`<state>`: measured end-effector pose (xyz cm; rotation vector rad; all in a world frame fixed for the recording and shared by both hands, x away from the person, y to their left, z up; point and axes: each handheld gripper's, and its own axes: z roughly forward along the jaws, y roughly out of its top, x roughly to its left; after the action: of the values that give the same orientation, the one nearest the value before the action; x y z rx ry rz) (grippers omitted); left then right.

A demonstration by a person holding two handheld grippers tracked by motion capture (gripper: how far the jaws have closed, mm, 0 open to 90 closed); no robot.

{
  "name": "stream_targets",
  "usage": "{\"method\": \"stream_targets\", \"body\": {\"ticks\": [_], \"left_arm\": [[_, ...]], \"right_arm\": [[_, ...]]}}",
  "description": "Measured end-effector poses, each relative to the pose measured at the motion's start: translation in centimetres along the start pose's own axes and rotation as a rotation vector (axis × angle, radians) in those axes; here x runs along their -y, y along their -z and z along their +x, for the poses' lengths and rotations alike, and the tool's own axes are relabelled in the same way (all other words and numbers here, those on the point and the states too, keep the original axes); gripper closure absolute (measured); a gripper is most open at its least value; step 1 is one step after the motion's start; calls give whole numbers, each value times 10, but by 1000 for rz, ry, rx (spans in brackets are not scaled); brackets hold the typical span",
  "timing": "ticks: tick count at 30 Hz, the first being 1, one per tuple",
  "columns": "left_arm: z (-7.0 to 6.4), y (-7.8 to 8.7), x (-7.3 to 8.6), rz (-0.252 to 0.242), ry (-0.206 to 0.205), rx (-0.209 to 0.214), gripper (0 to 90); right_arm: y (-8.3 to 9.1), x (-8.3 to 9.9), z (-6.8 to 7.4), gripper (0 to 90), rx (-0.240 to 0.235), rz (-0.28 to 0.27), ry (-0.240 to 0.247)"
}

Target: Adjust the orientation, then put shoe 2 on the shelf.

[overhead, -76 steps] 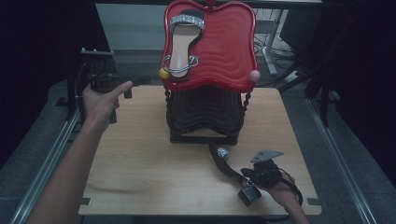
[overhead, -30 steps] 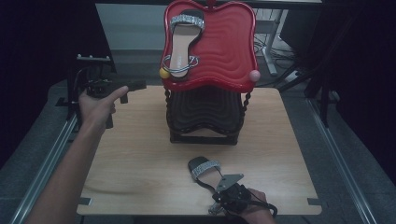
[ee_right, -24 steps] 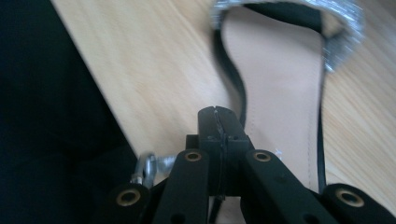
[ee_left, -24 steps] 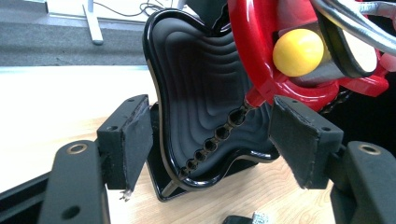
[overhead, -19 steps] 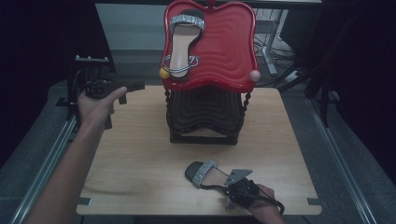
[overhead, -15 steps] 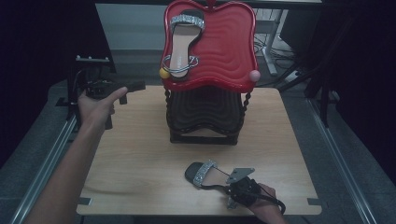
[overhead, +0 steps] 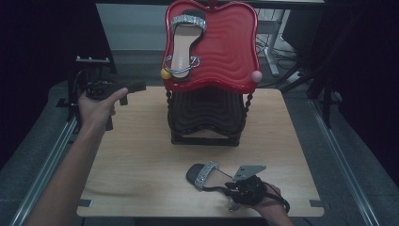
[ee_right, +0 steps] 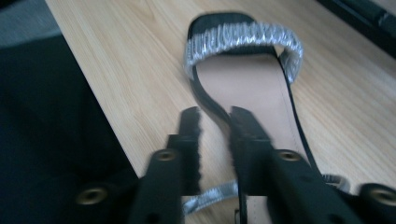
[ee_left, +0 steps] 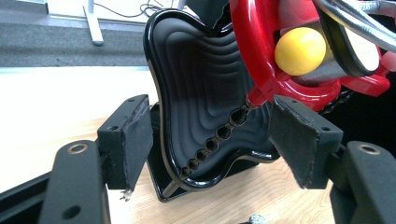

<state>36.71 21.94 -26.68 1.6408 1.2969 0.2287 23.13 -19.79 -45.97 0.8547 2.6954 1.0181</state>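
Near the surface's point(overhead: 141, 179) front edge, the right tongs point(ee_right: 215, 122) pinch the sandal's point(ee_right: 252, 84) sole edge; left tongs point(ee_left: 210, 140) gape wide.

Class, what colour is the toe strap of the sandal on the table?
Silver, over a black sole; right gripper view: toe strap.

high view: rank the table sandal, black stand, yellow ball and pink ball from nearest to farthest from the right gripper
1. Table sandal, at the right gripper, front of table.
2. Black stand, mid-table.
3. Pink ball, tray's right corner.
4. Yellow ball, tray's left corner, slightly farther.

Left gripper point(overhead: 134, 86) jaws apart; right gripper point(ee_right: 215, 122) jaws nearly together.
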Motion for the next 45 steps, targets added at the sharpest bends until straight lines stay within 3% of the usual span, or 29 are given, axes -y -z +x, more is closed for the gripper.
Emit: {"method": "stream_targets", "body": {"ticks": [2, 4, 6, 9, 14, 21, 27, 32, 35, 39, 45], "left_arm": [[0, 0, 0, 1, -2, 2, 307], [0, 0, 0, -1, -3, 4, 306], [1, 1, 1, -4, -5, 5, 307], [2, 1, 1, -6, -7, 5, 307], [5, 1, 1, -1, -7, 7, 305], [6, 0, 3, -3, 2, 16, 306], [4, -2, 4, -3, -2, 21, 307], [4, -7, 5, 5, -3, 21, 307], [3, -9, 6, 10, -3, 25, 307], [3, -11, 8, 15, -2, 28, 307], [2, -13, 9, 15, 2, 25, 307]], "right_arm": [[2, 0, -4, 575, 11, -21, -12], [3, 0, -5, 546, 19, -27, -17], [7, -1, -12, 448, 21, -52, -28], [10, -4, -17, 396, 34, -36, -22], [9, -14, -30, 339, 6, 23, -12], [-5, -25, -40, 308, -33, 135, -8], [-23, -25, -35, 277, -16, 253, 26], [-38, -22, -31, 258, 4, 334, 83], [-47, -18, -33, 247, 50, 379, 75], [-59, -10, -37, 257, 45, 429, 65], [-65, -12, -38, 347, 35, 453, 70]]}}
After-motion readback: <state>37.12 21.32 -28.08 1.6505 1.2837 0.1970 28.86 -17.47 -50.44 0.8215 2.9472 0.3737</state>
